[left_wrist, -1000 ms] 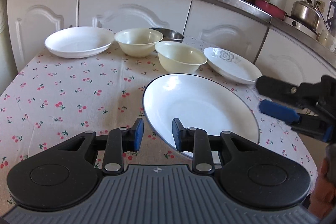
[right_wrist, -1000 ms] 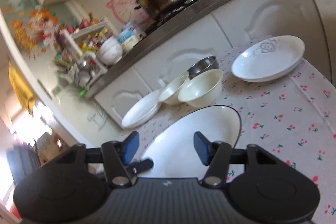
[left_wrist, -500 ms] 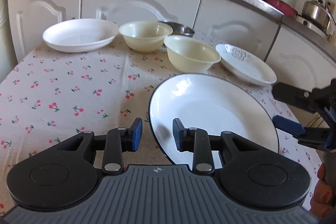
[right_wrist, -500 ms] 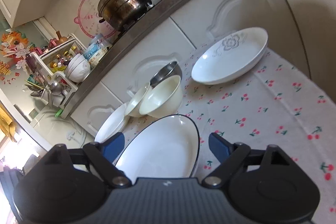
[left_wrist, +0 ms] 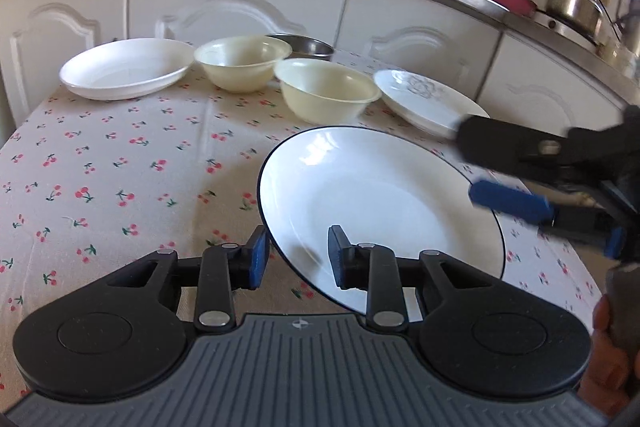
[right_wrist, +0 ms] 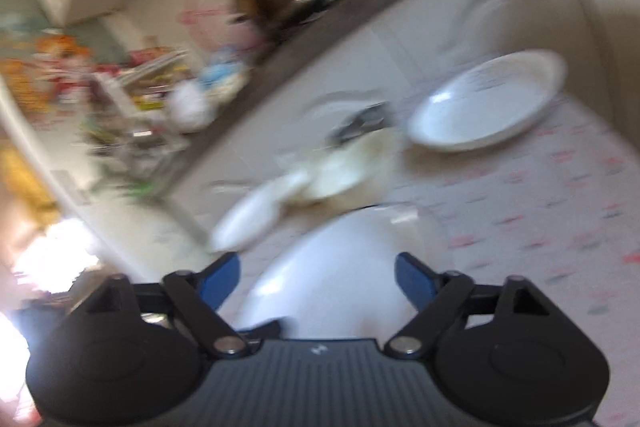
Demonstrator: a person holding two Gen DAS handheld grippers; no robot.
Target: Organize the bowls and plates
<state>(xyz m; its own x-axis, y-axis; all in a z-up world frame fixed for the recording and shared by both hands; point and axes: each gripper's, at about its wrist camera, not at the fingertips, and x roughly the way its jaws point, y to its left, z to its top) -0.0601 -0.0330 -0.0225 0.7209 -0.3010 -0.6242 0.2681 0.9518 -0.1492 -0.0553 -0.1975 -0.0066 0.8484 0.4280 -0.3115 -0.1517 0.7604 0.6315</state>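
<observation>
Dishes on desk [left_wrist: 120, 163] under cherry-print cloth: white plate [left_wrist: 126, 69] at 10 o'clock, empty; first cream bowl [left_wrist: 243, 63] at 11 o'clock, empty; steel bowl [left_wrist: 306, 45] just behind, contents not visible; second cream bowl [left_wrist: 326, 93] at 12 o'clock, empty; flower-pattern plate [left_wrist: 424, 101] at 1 o'clock, empty. Black-rimmed plate [left_wrist: 380, 195] nearest, empty, tilted with near-left rim raised.

Left gripper [left_wrist: 297, 259] angled down toward the desk from 6 o'clock. Left fingers [left_wrist: 256, 259] closed on near rim of black-rimmed plate, one pad outside the rim, one inside.

Right gripper [left_wrist: 476, 165] entering from 3 o'clock, held by a hand [left_wrist: 612, 359], pointing nearly level across the black-rimmed plate. Right fingers [left_wrist: 510, 201] apart and closing, one above the plate's far-right rim, one over its well; contact with the rim not discernible. Right wrist view heavily blurred; plate visible between the spread fingers.
</observation>
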